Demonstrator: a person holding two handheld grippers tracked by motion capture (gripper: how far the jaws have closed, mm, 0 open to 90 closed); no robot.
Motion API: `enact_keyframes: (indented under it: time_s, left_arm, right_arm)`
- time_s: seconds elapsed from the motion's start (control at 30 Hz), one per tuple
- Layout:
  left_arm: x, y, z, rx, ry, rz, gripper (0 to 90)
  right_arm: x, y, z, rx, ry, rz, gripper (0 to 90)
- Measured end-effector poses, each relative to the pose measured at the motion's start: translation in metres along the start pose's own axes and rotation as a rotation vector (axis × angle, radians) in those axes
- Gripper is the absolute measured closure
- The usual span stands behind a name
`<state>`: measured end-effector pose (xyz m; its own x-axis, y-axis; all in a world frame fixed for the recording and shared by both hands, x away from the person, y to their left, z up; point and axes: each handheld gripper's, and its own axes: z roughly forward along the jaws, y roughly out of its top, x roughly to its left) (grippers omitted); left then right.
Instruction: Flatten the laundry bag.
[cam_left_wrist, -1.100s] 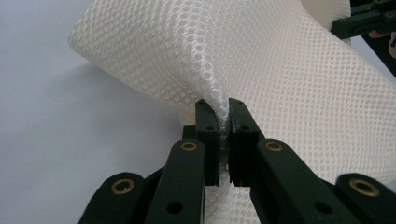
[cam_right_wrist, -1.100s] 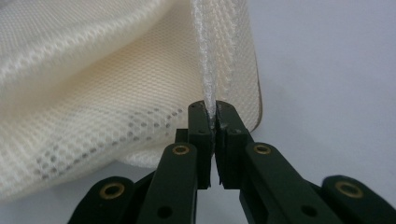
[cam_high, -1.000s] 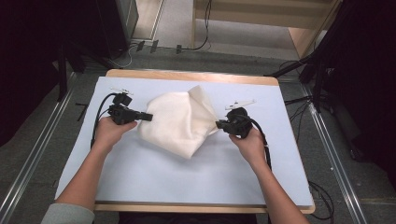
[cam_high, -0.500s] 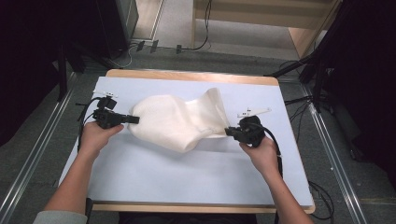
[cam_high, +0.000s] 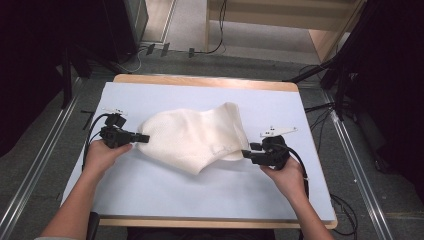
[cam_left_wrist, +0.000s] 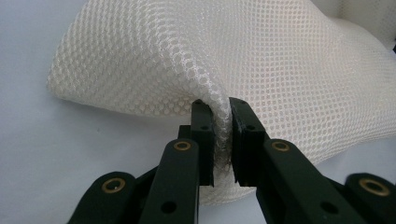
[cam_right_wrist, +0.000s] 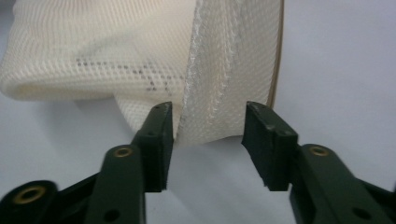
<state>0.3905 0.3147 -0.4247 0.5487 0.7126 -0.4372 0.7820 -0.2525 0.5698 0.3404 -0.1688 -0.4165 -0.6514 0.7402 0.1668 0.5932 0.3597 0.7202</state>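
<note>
A white mesh bag (cam_high: 195, 137) lies stretched across the middle of the pale sheet that covers the table (cam_high: 200, 200). My left gripper (cam_high: 145, 138) is at the bag's left end. In the left gripper view its jaws (cam_left_wrist: 222, 140) pinch a fold of the mesh (cam_left_wrist: 233, 56); they have just been opening slightly, with the fold still pressed between the pads. My right gripper (cam_high: 246, 155) is at the bag's lower right corner. Its jaws (cam_right_wrist: 210, 135) have just been opening and stand wide apart, with the bag's hemmed edge (cam_right_wrist: 224, 70) loose between them.
The wooden table edge (cam_high: 200, 81) runs along the far side. Metal rails (cam_high: 360, 165) flank the table on the floor. Cables (cam_high: 150, 50) and dark equipment sit behind it, and a wooden unit (cam_high: 325, 40) stands at the back right.
Both hands moved apart, pulling the bag out longer and flatter. The right jaws opened and let go of the bag's corner. The left jaws keep their fold.
</note>
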Motion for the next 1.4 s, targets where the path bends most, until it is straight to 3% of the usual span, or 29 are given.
enact_keyframes:
  time_s: [0.17,0.37,0.5,0.57,0.63,0.7,0.77,0.8,1.07,1.23,1.4]
  left_arm:
    - [0.0,0.0,0.0,-0.002,0.001,-0.005,81.5]
    - [-0.001,0.0,-0.001,-0.006,0.003,-0.002,80.6]
    - [-0.001,0.0,-0.001,-0.005,0.004,0.002,80.4]
    - [-0.001,-0.001,-0.001,-0.007,0.003,0.001,80.3]
    - [-0.001,-0.002,-0.001,-0.004,0.004,0.003,80.3]
    - [-0.001,-0.003,-0.002,-0.008,0.002,0.003,80.3]
    - [-0.002,-0.004,-0.003,-0.013,0.003,0.006,80.3]
    - [-0.002,-0.004,-0.004,-0.011,0.004,0.012,80.3]
    - [-0.005,-0.007,-0.007,-0.002,0.011,0.014,82.3]
    - [-0.008,-0.009,-0.008,0.015,0.022,0.022,83.6]
    - [-0.008,-0.016,-0.011,0.012,0.004,0.018,84.3]
  right_arm:
    - [-0.003,0.016,-0.006,-0.073,-0.005,0.037,42.6]
    - [-0.006,0.039,0.006,-0.075,-0.011,0.036,40.1]
    - [-0.011,0.063,0.024,-0.075,-0.035,0.033,39.6]
    - [-0.014,0.072,0.031,-0.088,-0.042,0.044,42.4]
    - [-0.018,0.077,0.037,-0.089,-0.046,0.054,51.6]
    - [-0.02,0.079,0.039,-0.078,-0.03,0.067,73.0]
    - [-0.02,0.078,0.035,-0.08,0.006,0.068,84.8]
    - [-0.018,0.076,0.031,-0.088,0.013,0.054,86.3]
    - [-0.008,0.042,-0.018,-0.163,0.071,0.008,87.9]
    - [-0.007,0.013,-0.044,-0.179,0.069,0.001,88.0]
    - [-0.013,-0.013,-0.06,-0.164,0.05,0.023,88.1]
